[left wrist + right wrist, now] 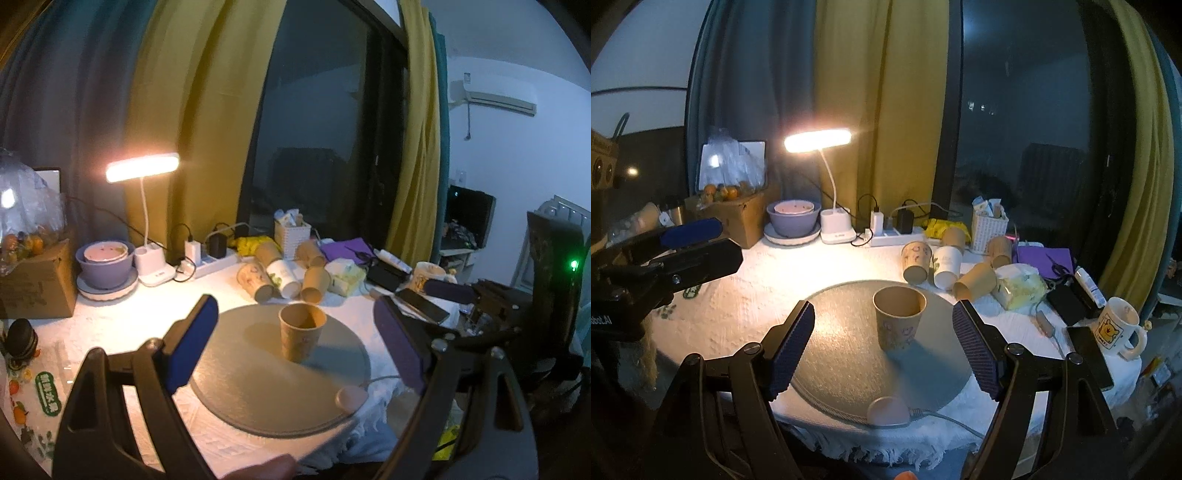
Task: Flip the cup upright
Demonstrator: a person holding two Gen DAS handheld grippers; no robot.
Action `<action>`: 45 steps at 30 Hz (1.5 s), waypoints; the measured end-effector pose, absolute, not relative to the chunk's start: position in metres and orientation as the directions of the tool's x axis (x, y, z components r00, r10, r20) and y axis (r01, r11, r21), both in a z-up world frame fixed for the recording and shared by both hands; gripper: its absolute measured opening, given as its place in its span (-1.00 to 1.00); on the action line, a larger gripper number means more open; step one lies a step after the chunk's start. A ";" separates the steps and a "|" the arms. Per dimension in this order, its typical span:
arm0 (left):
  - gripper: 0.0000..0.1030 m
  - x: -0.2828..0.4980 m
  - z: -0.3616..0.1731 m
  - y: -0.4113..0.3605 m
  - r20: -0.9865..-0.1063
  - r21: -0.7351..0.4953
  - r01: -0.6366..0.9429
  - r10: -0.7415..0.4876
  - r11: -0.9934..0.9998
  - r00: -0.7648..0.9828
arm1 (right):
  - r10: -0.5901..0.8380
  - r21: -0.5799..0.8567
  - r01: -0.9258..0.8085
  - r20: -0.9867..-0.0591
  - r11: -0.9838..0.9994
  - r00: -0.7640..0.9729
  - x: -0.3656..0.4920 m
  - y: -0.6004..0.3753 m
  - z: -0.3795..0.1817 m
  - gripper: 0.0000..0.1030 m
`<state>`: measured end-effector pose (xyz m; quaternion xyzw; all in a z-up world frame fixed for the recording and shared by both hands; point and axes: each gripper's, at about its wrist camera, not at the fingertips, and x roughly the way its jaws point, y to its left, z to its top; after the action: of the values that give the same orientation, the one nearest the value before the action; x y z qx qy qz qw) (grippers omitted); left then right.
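A brown paper cup (302, 336) stands upright, mouth up, on a round grey mat (258, 384) in the left wrist view. It also shows upright in the right wrist view (899, 322) on the same mat (842, 354). My left gripper (295, 347) is open, its blue pads on either side of the cup and nearer the camera, not touching it. My right gripper (884, 347) is open too, its pads wide of the cup. The left gripper also shows at the left edge of the right wrist view (690, 236).
Several paper cups (945, 266) lie on their sides behind the mat. A lit desk lamp (817, 140), a purple bowl (792, 218), a power strip (894, 236), a white basket (989, 225), a mug (1117, 326) and a phone (1089, 354) stand around. A small pink disc with cable (888, 410) lies at the mat's front edge.
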<state>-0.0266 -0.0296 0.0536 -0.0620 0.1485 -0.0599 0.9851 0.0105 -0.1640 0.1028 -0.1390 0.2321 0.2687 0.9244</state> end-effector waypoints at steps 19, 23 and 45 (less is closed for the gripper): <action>0.69 -0.028 0.041 -0.021 -0.305 -0.114 0.029 -0.063 0.993 0.950 | 0.437 -0.117 -0.571 -0.525 0.813 0.730 0.012 -0.150 0.096 0.55; 0.69 -0.029 0.042 -0.022 -0.305 -0.111 0.034 -0.067 0.993 0.950 | 0.437 -0.117 -0.572 -0.528 0.812 0.728 0.012 -0.149 0.095 0.55; 0.69 -0.030 0.041 -0.029 -0.303 -0.109 0.056 -0.087 0.992 0.949 | 0.438 -0.116 -0.573 -0.529 0.811 0.727 0.010 -0.148 0.092 0.55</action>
<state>-0.0299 -0.0292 0.0415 -0.0496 0.1555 -0.0363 0.9859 0.0101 -0.1480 0.0924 -0.1370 0.2470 0.2749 0.9191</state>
